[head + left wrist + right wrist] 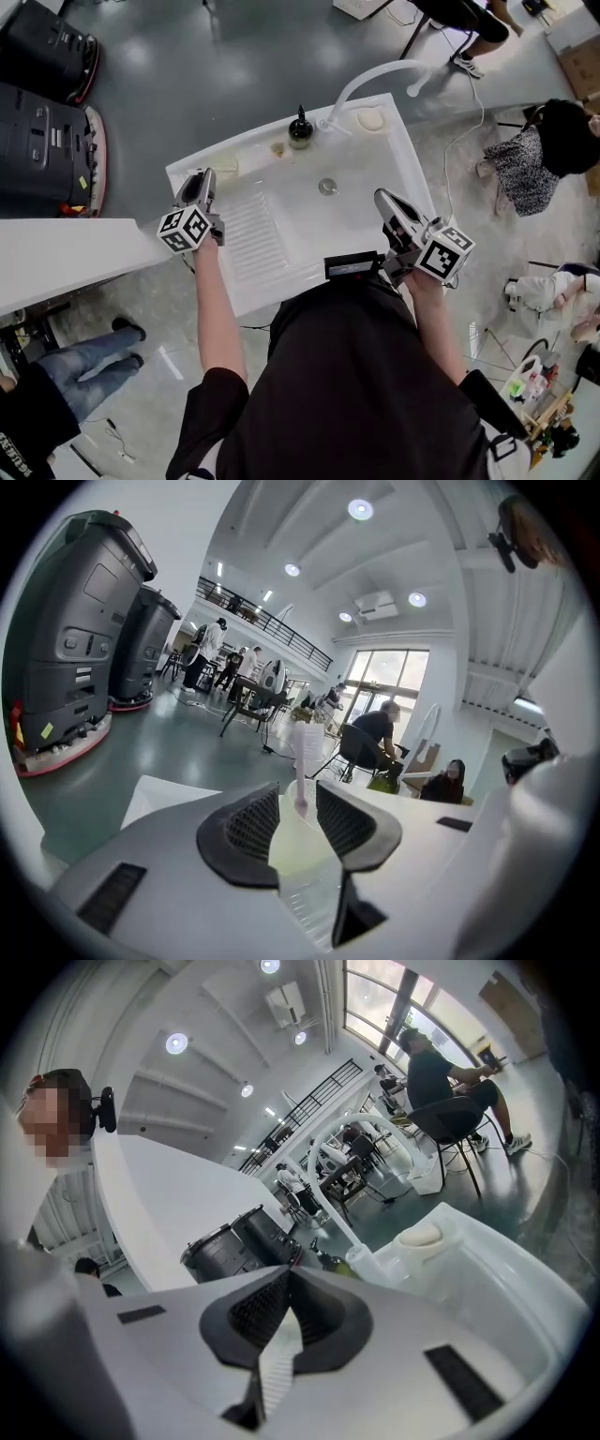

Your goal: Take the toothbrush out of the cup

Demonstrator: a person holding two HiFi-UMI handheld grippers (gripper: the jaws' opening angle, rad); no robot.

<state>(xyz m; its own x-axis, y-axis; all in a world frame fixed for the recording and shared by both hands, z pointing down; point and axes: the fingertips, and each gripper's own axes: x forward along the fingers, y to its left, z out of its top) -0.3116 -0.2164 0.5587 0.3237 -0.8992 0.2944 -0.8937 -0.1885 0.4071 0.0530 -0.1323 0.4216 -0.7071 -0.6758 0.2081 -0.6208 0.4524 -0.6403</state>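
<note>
A pale translucent cup (298,846) stands on the white sink unit (398,155), with a pink-white toothbrush (302,757) upright in it. In the left gripper view the cup fills the gap between my left gripper's (297,795) jaws, and the brush rises just past their tips. The jaws stand wide and I see no pad pressing on the cup. In the head view the left gripper (201,180) sits at the sink's left rim. My right gripper (384,197) hovers over the sink's right front. Its jaws meet at the tips with nothing between them (286,1277).
A white faucet (375,73) arches over the basin, with a dark bottle (300,129) and a soap bar (370,120) on the back ledge. The drain (327,186) is mid-basin. Black machines (42,141) stand at the left; people sit around the room.
</note>
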